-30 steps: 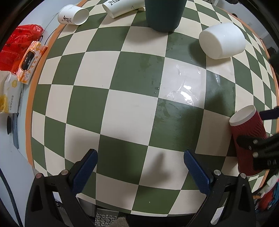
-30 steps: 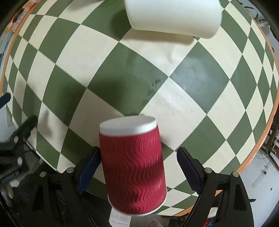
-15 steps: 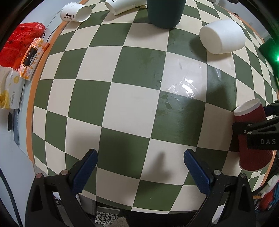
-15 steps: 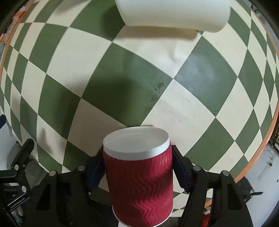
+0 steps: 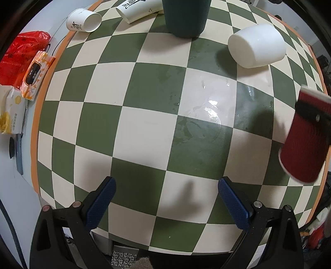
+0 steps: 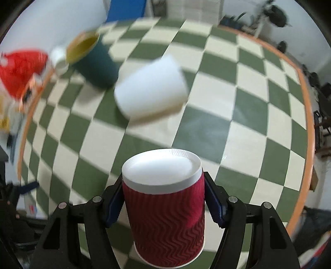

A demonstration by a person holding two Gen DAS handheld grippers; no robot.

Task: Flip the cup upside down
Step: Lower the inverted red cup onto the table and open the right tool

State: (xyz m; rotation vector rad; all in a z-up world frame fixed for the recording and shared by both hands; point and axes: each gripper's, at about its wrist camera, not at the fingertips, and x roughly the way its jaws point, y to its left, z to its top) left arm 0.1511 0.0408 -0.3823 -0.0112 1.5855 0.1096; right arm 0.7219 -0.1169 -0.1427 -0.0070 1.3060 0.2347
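Note:
A red ribbed paper cup (image 6: 165, 215) with a white base sits between the jaws of my right gripper (image 6: 163, 198), which is shut on it. The white base points away from the camera. In the left wrist view the red cup (image 5: 306, 136) is lifted and tilted at the right edge of the checkered table (image 5: 144, 128), blurred by motion. My left gripper (image 5: 165, 198) is open and empty over the table's near edge.
A white cup (image 5: 257, 45) lies on its side at the far right, also in the right wrist view (image 6: 151, 91). A dark green cup (image 5: 186, 16) stands at the back. Two paper cups (image 5: 84, 19) lie at the back left. Packets (image 5: 36, 75) sit off the left edge.
My right gripper closed on the red cup, lifted it off the table and swung it up. The left gripper has barely moved.

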